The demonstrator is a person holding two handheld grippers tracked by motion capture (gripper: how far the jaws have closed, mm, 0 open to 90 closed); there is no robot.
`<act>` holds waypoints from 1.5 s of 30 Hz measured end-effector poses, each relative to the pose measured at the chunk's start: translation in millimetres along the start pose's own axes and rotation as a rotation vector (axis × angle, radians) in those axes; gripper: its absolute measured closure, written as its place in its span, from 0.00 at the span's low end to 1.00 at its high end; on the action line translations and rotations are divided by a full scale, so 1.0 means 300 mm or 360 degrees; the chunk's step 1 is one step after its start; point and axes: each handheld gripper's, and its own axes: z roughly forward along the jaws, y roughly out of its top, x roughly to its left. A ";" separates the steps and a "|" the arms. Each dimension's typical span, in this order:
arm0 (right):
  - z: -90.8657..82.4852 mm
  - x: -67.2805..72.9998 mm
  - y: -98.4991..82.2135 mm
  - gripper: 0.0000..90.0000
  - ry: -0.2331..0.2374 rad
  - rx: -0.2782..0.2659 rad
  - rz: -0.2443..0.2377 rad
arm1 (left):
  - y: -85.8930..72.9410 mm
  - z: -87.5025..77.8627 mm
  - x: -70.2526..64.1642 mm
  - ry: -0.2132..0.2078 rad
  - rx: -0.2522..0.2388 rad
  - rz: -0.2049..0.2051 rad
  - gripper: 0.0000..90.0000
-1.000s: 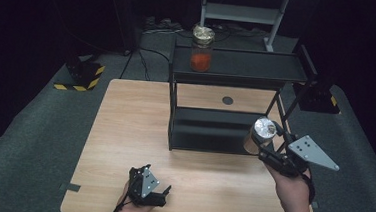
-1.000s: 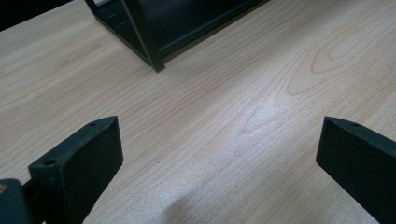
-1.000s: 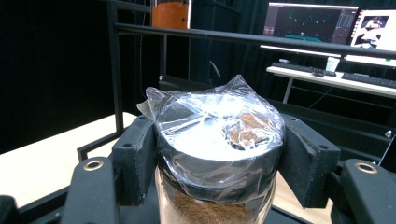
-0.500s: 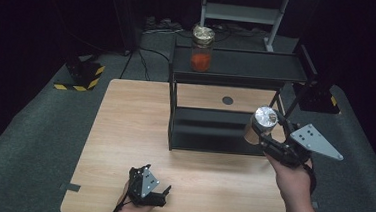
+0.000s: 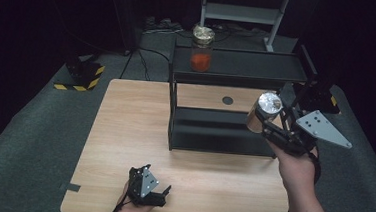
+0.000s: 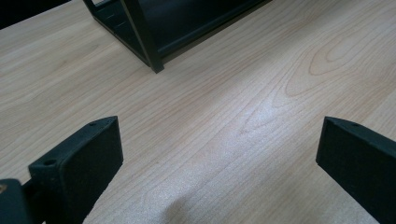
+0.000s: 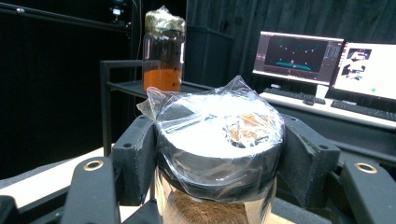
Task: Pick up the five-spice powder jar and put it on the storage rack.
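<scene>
My right gripper [image 5: 270,124] is shut on a glass jar [image 5: 264,112] with a plastic-wrapped lid and brown contents, held in the air just right of the black shelf rack [image 5: 238,82]. In the right gripper view that jar [image 7: 217,154] sits clamped between the jaws, tilted toward the rack. A second jar [image 5: 201,49] with orange contents stands on the rack's top shelf at the left; it also rises behind the held jar as the orange jar [image 7: 163,51]. My left gripper [image 5: 162,193] rests open low on the table's front edge, with bare wood between its jaws [image 6: 219,154].
The wooden table [image 5: 124,131] carries the rack at its back right. A dark round hole [image 5: 227,100] marks the tabletop behind the rack. Monitors [image 7: 327,58] and a desk stand beyond. A yellow-black striped base [image 5: 80,78] lies on the floor at the left.
My right gripper has lifted the brown jar higher and slightly toward the rack's top shelf. The left gripper has stayed put.
</scene>
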 end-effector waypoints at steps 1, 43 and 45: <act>0.002 -0.001 0.007 0.38 -0.0001 -0.0001 0.0000 | 0.000 0.000 0.000 0.0000 0.0000 0.0000 0.01; 0.186 -0.042 0.163 0.38 -0.0069 -0.0101 0.0034 | -0.009 -0.004 0.009 -0.0016 -0.0022 -0.0018 0.01; 0.202 -0.046 0.164 0.38 -0.0070 -0.0104 0.0041 | -0.009 -0.005 0.010 -0.0018 -0.0023 -0.0022 0.01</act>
